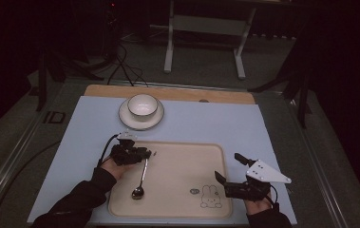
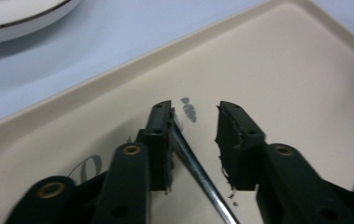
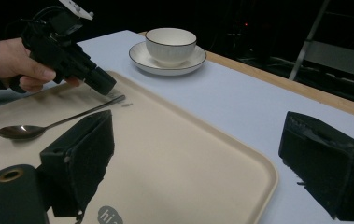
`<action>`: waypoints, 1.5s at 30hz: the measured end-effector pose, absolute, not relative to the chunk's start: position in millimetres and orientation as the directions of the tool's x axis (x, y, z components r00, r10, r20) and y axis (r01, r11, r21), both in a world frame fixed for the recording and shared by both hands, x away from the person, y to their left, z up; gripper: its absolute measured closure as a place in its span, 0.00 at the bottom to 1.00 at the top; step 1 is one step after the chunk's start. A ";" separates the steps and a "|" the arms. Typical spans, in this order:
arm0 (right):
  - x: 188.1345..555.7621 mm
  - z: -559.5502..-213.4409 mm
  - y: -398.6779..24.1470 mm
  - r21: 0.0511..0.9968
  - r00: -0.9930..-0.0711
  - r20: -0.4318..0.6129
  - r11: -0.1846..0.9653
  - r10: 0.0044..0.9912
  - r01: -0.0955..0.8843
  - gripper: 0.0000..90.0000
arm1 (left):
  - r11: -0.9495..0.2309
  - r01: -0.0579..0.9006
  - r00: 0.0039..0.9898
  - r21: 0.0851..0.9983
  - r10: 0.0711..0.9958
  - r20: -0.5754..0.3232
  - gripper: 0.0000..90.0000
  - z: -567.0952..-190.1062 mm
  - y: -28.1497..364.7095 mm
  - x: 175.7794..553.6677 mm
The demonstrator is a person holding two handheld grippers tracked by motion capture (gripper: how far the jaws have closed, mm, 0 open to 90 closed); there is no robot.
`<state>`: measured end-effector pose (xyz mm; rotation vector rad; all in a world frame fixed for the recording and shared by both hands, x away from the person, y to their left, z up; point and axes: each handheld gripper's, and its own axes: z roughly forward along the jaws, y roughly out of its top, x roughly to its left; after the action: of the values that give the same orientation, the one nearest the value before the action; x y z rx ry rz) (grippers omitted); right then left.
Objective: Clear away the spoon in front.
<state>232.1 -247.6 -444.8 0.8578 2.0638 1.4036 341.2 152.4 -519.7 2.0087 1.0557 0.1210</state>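
Straddling the slim metal spoon's (image 1: 141,178) handle tip near the beige plastic tray's (image 1: 182,209) left edge, your left gripper (image 1: 145,153) stands narrowly parted. Centre it before closing. Your right gripper (image 1: 229,167) waits wide apart.

Small grey round mark reading "hi" on the tray (image 3: 174,154) near its front edge, beside it a rabbit drawing (image 1: 210,196) toward the front right corner, no other readable text

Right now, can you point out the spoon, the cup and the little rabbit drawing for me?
spoon (image 1: 137,192), high view, on its bowl.
cup (image 3: 170,44), right gripper view, on its outer wall.
rabbit drawing (image 1: 209,195), high view, on the rabbit's head, printed on the tray.
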 end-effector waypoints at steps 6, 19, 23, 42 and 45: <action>232.2 -444.9 -246.9 0.936 -0.679 -0.053 0.273 0.732 0.221 0.11 | -0.333 0.626 0.664 0.706 0.702 -0.258 0.97 -520.2 143.0 340.7; 232.5 -444.9 -248.4 0.936 -0.678 -0.052 0.271 0.733 0.222 0.11 | -0.418 0.630 0.680 0.654 0.703 -0.206 1.00 -529.9 132.1 345.6; 232.3 -444.8 -247.8 0.936 -0.679 -0.052 0.273 0.732 0.222 0.11 | -0.406 0.641 0.669 0.651 0.712 -0.214 0.99 -530.0 135.0 346.1; 232.2 -444.8 -247.3 0.936 -0.680 -0.054 0.275 0.731 0.221 0.11 | -0.365 0.640 0.655 0.676 0.718 -0.233 0.92 -523.1 148.0 344.8; 232.5 -445.0 -247.2 0.936 -0.679 -0.052 0.273 0.732 0.222 0.11 | -0.350 0.618 0.674 0.704 0.697 -0.245 0.85 -515.8 148.1 342.6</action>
<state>232.5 -247.2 -445.0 0.8575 2.0675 1.4020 342.6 148.1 -515.8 2.0695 1.0113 0.1227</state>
